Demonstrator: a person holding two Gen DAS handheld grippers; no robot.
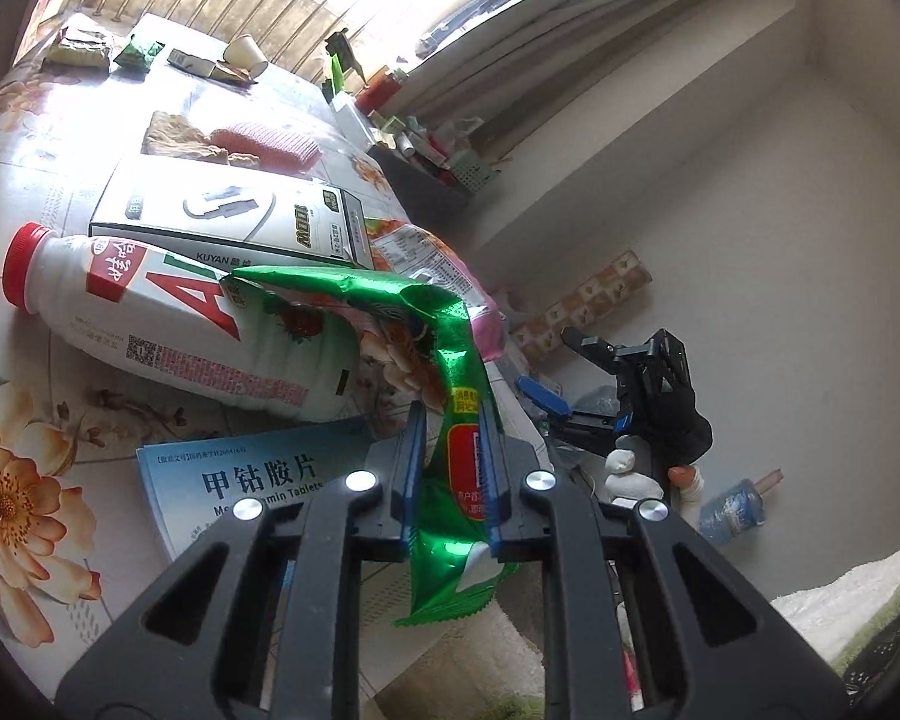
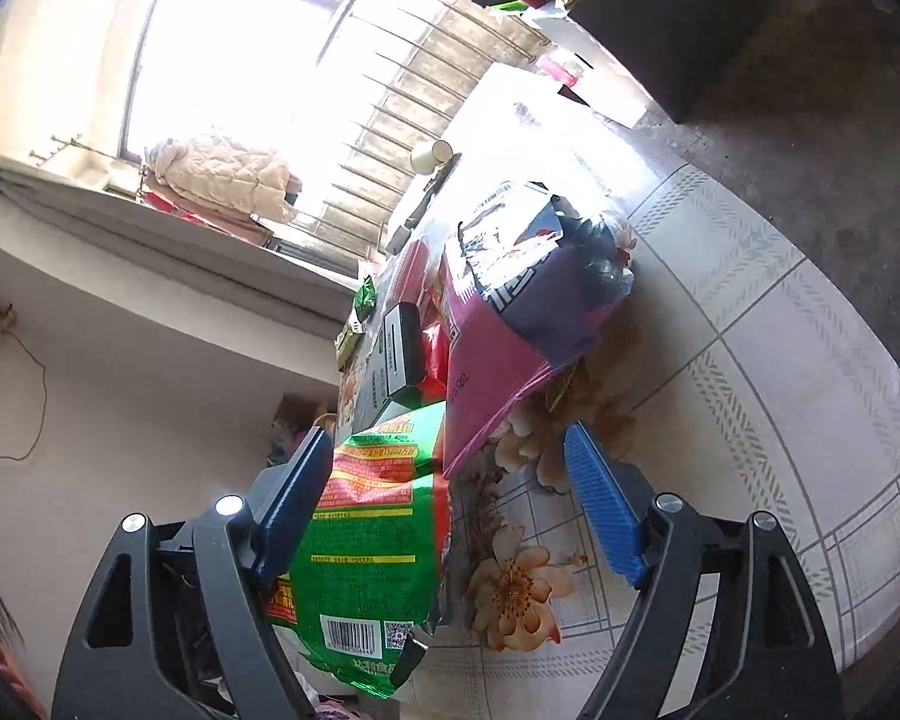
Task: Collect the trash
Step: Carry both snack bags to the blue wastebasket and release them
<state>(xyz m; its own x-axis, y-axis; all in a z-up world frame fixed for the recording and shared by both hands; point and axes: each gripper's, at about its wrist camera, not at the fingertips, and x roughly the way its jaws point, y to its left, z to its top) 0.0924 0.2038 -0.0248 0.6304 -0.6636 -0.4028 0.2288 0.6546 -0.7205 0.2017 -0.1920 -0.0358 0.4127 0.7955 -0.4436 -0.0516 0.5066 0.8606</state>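
My left gripper [image 1: 450, 414] is shut on a green foil snack wrapper [image 1: 450, 348] and holds it above the table's edge. The same wrapper [image 2: 372, 534] shows in the right wrist view, hanging between my right gripper's fingers. My right gripper [image 2: 450, 438] is open, its left finger [image 2: 297, 492] close beside the wrapper; it also shows in the left wrist view [image 1: 555, 369], off the table's right edge. A pink and purple snack bag [image 2: 510, 324] lies on the table just beyond, also in the left wrist view [image 1: 438, 264].
On the floral tablecloth [image 1: 24, 396] lie a white bottle with a red cap [image 1: 174, 324], a white box [image 1: 234, 216], a blue medicine leaflet [image 1: 258, 480], a pink sponge [image 1: 270, 144], a paper cup [image 1: 246, 54] and small wrappers [image 1: 138, 54]. A cluttered windowsill [image 1: 426, 132] is behind.
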